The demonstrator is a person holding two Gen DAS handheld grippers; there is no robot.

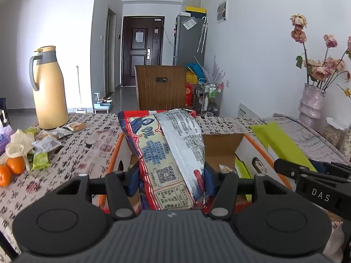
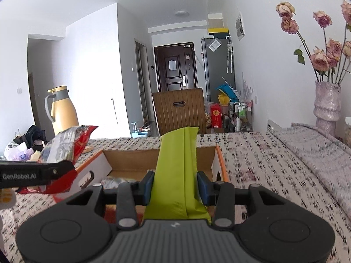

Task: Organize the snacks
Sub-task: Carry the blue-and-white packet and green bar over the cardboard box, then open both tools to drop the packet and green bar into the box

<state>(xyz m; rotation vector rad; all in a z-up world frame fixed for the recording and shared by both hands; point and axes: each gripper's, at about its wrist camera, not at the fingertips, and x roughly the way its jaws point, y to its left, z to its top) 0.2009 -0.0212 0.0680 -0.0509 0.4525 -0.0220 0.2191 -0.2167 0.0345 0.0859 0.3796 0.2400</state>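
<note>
Each hand carries 1 snack bag above the open cardboard box [image 1: 221,144], which sits on the table [image 1: 72,153] with its flaps spread. The left gripper [image 1: 170,178] is clamped on the red and cream snack bag [image 1: 163,151], its blue pads pressing in from both sides near the bag's lower end, so the bag stands up and leans away from the camera. The right gripper [image 2: 174,185] is clamped the same way on the lime-green bag [image 2: 176,166], held over the box opening. To do this step well, it seems best to lower each bag fully inside the box walls before letting go, laying them flat and side by side, and to keep the 2 grippers from crossing, since they are close together. Both bags are thin, crinkly film that dents under the pads; the red one is glossy with dense print and a silver seam, the green one matte, plain and folded lengthwise. The box is stiff corrugated board with orange edges. More small packets [image 1: 47,142] lie loose on the patterned tablecloth near the tan thermos jug [image 1: 49,92].
</note>
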